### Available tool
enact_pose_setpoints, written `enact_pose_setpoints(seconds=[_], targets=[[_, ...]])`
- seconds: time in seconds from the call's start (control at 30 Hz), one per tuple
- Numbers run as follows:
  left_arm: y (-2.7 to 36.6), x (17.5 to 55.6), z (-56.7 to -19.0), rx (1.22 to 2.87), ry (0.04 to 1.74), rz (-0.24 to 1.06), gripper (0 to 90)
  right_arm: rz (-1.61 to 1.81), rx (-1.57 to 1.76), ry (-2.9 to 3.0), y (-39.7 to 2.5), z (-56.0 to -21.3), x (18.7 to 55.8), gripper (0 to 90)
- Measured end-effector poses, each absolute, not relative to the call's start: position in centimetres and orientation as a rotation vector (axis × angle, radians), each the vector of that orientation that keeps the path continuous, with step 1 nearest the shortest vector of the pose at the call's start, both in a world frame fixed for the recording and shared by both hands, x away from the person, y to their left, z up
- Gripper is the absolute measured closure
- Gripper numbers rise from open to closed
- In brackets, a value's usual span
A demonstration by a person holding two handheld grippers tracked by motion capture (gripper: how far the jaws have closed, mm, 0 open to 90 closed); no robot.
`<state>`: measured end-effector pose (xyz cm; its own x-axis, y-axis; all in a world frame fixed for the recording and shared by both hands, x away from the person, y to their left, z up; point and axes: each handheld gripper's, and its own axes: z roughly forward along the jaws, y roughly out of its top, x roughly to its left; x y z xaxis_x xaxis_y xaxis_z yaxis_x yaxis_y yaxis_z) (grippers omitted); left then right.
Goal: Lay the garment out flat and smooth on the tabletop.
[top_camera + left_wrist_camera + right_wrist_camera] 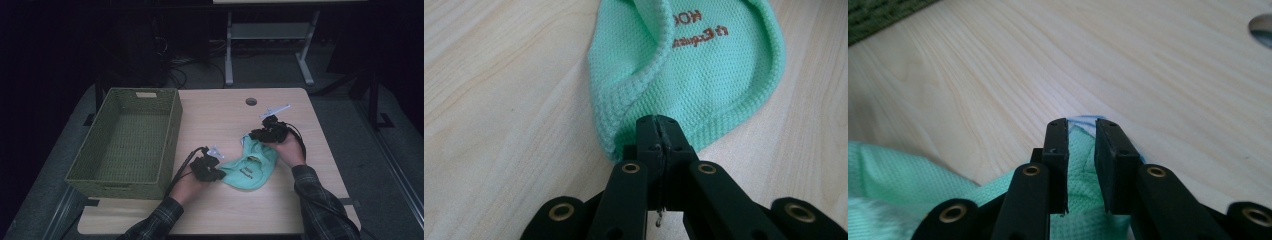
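Cloth (252,165) of mint green lies crumpled at the lower middle of the desk (220,120) in the high view, right of centre in the frame, with brown lettering on it that I cannot read from above. My left gripper (216,174) sits at the cloth's left edge, lower centre of the frame, and my right gripper (261,134) sits at its upper right corner, just above. In the left gripper view the fingers (647,135) are pressed together on the hemmed edge of the cloth (704,65), which rises from them toward the top of the frame and folds over itself; brown stitched letters show upside down near the upper middle. In the right gripper view the fingers (1057,145) stand a little apart with a fold of the cloth (908,175) between them, its pale corner poking out at their tips; I cannot tell whether they actually bite the fabric. The rest of that cloth spreads to the lower left of the frame. A green woven basket (127,142) stands on the left part of the desk, well apart from the cloth, and a round cable hole (251,101) sits near the desk's far edge, upper centre
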<state>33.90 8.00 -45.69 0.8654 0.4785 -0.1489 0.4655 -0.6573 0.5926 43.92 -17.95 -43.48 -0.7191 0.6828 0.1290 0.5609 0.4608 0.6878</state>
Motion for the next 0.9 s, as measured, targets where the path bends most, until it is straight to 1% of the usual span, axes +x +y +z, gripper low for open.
enact_pose_setpoints(seconds=[0.1, 0.2, 0.4, 0.47, 0.53, 0.57, 0.63, 0.77, 0.9], targets=[[8.1, 34.0, -45.6, 2.404, 0.669, 0.026, 88.7, 1.079, 1.11, 2.55, -17.6, -44.6, 44.2, 73.2], [8.1, 34.0, -45.6, 2.401, 0.668, 0.026, 88.8, 1.063, 1.11, 2.556, -17.5, -45.0, 44.3, 71.8], [8.1, 34.0, -45.6, 2.406, 0.673, 0.025, 88.7, 0.979, 1.099, 2.583, -16.9, -46.2, 44.3, 71.6], [8.1, 34.0, -45.6, 2.407, 0.671, 0.027, 88.7, 0.978, 1.097, 2.572, -16.8, -46.4, 44.1, 74.1], [8.1, 34.0, -45.6, 2.423, 0.654, 0.033, 88.8, 0.97, 1.097, 2.564, -16.8, -46.4, 44.1, 78.6], [8.1, 34.0, -45.6, 2.424, 0.653, 0.037, 88.7, 0.977, 1.107, 2.558, -16.9, -46.4, 44.0, 83.0], [8.0, 33.9, -45.6, 2.409, 0.668, 0.036, 88.8, 1.0, 1.109, 2.553, -17.0, -46.5, 44.1, 86.5], [8.0, 33.9, -45.6, 2.41, 0.666, 0.035, 88.8, 1.007, 1.114, 2.546, -17.1, -46.5, 43.9, 89.1], [8.0, 33.9, -45.6, 2.411, 0.665, 0.035, 88.8, 1.018, 1.106, 2.521, -17.1, -45.8, 43.8, 89.3]])
